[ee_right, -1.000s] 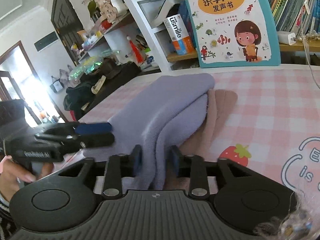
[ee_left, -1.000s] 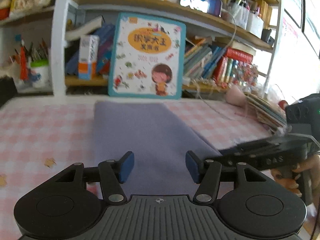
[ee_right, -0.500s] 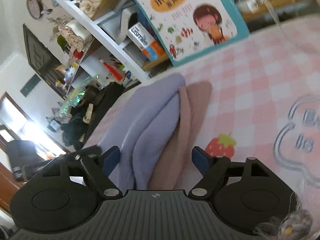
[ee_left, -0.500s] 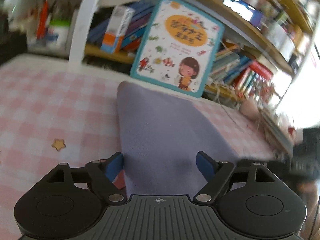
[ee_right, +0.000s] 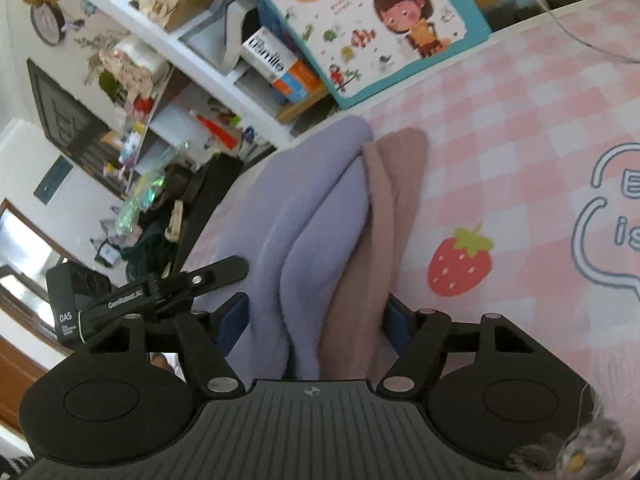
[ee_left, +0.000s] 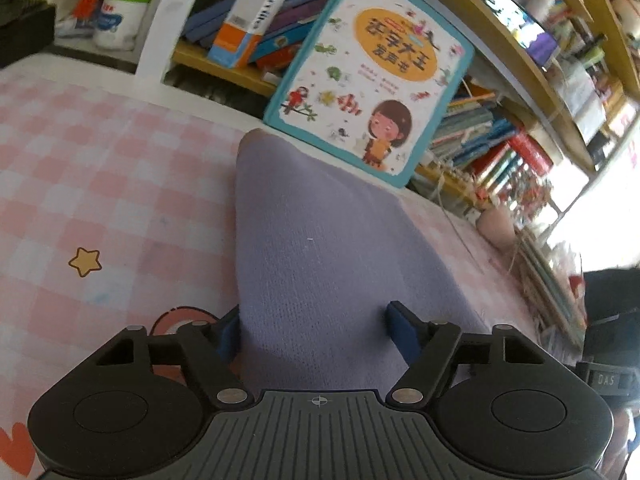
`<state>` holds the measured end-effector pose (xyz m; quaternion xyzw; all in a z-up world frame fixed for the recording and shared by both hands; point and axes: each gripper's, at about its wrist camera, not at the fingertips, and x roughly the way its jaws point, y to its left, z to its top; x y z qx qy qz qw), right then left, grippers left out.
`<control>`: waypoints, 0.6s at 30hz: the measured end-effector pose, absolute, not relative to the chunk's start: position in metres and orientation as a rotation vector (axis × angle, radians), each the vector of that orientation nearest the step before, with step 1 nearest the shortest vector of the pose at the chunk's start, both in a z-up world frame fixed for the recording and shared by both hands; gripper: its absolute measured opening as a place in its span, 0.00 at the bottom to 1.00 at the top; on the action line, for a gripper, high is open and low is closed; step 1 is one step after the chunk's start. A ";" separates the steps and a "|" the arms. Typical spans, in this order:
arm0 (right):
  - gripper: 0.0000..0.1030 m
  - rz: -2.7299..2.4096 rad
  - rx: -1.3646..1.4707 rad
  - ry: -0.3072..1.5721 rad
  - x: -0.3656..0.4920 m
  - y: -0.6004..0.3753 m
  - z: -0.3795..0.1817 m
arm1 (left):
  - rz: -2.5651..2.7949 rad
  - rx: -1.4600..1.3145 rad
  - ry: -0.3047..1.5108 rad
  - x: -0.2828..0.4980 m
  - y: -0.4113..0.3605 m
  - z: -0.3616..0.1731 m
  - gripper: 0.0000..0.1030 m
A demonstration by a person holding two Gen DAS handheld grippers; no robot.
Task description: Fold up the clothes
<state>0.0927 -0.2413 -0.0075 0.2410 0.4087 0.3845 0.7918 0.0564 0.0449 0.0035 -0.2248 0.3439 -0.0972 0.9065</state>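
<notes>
A folded lilac garment [ee_left: 320,240] lies lengthwise on the pink checked tablecloth [ee_left: 100,180]. My left gripper [ee_left: 316,334] straddles its near end. The jaws are closing, with the cloth between the blue pads and not pinched. In the right wrist view the lilac garment [ee_right: 312,200] rests on a folded pink garment [ee_right: 396,184]. My right gripper [ee_right: 316,324] spans the near end of both layers. Its jaws are closing too, and the pads stand at the stack's sides. The left gripper [ee_right: 160,292] shows at the left of that view, the right gripper [ee_left: 608,376] at the left wrist view's right edge.
A large children's book [ee_left: 372,72] leans against the shelves just behind the far end of the clothes. The shelves hold boxes, books and a pen cup [ee_left: 120,20]. Stacked papers [ee_left: 552,280] lie by the table's right edge. A strawberry print [ee_right: 460,260] marks the cloth.
The right gripper let go of the lilac fold, opened wide, then narrowed around the whole stack. The left jaws widened too, then narrowed, and came closer over the garment's end. Both views have rolled.
</notes>
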 end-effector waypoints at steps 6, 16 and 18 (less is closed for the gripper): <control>0.40 0.847 0.395 0.857 0.067 -0.242 0.005 | -0.240 -0.426 0.722 0.031 0.036 0.014 0.65; 0.42 0.859 0.156 0.803 0.014 -0.237 0.020 | -0.265 -0.343 0.741 -0.005 0.024 0.018 0.68; 0.49 0.845 0.255 0.854 0.023 -0.244 0.016 | -0.279 -0.429 0.760 -0.001 0.037 0.013 0.70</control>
